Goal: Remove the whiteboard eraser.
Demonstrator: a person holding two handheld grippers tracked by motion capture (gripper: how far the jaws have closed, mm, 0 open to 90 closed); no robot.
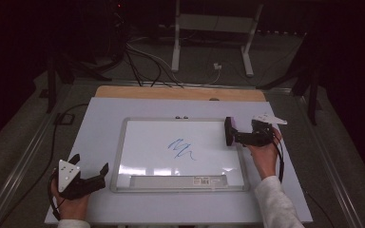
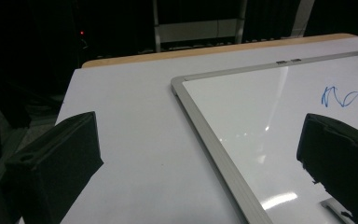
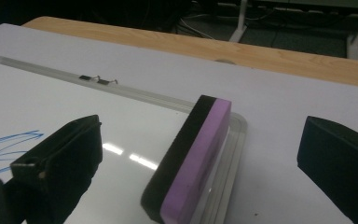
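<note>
Right gripper: Holding our right gripper [image 1: 232,134] at the whiteboard's right edge, we keep its jaws spread wide on either side of the eraser, touching neither face.
Eraser: the black-and-purple eraser [image 3: 189,156] stands on edge on the whiteboard's [image 1: 138,142] right rim.
Scribble: our blue marker scribble [image 1: 181,148] sits mid-board, left of the eraser.
Left gripper: our left gripper [image 1: 89,172] rests wide and empty just off the whiteboard's lower left corner.
Table: the white table [image 1: 100,123] carries the whiteboard.

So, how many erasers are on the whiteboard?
1. The eraser stands on its edge at the whiteboard frame's right side, between the open jaws of the right gripper.
</note>
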